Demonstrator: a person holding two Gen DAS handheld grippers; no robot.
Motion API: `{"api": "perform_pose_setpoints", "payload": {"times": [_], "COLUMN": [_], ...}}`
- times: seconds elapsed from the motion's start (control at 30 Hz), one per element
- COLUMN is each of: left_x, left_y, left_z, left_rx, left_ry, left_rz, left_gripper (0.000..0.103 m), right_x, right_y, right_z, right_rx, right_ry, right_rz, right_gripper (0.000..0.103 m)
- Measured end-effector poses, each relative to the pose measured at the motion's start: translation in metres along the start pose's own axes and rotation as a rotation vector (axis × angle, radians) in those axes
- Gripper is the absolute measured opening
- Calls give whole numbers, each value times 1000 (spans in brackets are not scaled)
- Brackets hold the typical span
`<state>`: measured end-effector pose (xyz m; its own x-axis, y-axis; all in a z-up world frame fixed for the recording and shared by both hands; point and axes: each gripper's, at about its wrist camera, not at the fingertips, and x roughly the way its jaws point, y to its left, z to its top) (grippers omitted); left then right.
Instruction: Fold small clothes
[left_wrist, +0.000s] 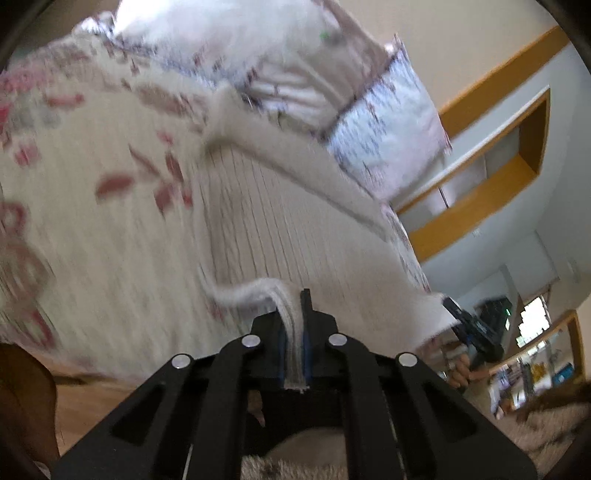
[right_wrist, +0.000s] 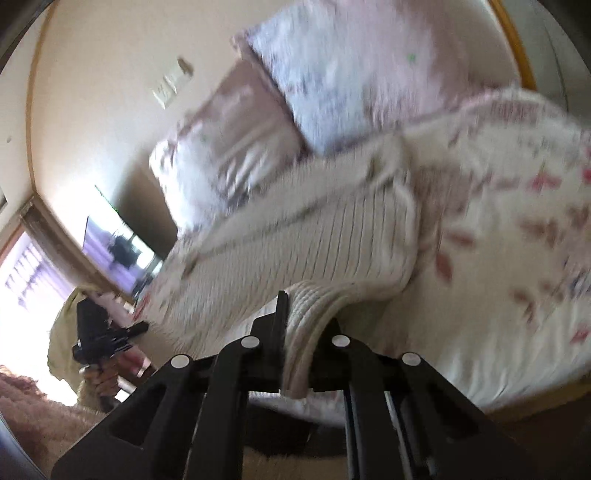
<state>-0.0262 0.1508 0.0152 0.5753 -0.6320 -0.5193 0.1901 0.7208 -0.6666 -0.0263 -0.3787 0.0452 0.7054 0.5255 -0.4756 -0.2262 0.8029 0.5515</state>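
Both my tongs clamped on the white ribbed garment over the bed.

In my left wrist view, my left gripper (left_wrist: 293, 332) sits at six o'clock, its jaws pressed together on a bunched edge of the white ribbed garment (left_wrist: 273, 206); the cloth runs up from there toward twelve o'clock across the floral bedspread (left_wrist: 92, 177); at four o'clock my right gripper (left_wrist: 471, 325) bites the garment's other corner, a hand (left_wrist: 461, 373) below it; further off, at one o'clock, lies a patterned pillow (left_wrist: 388, 122), and at three o'clock a wooden shelf (left_wrist: 491, 192) on the wall. In my right wrist view, my right gripper (right_wrist: 299, 332) at six o'clock is clamped on the folded hem of the garment (right_wrist: 314, 236); my left gripper (right_wrist: 107, 332) shows at eight o'clock; everything is blurred.
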Motion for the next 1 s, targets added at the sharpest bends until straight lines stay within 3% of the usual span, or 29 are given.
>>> {"api": "perform_pose_setpoints", "payload": {"times": [0.27,0.53,0.8,1.0], "left_x": [-6,15,54,109], "left_y": [-5,-25,-32,-13], "left_z": [51,101,177,223], "left_rx": [6,75,92,53], "left_ry": [-128,-159,-207,-206], "left_rz": [72,153,182,224], "left_gripper": [6,6,6,6], "right_x": [8,19,61,113], "right_y": [18,28,30,9], "right_z": [31,64,119,153], "right_rx": [-81,-142,-168,-110], "right_ry": [-130,-176,-198,-167], "right_rz": [-123,-174,-247,-291], "right_gripper": [8,8,8,8]}}
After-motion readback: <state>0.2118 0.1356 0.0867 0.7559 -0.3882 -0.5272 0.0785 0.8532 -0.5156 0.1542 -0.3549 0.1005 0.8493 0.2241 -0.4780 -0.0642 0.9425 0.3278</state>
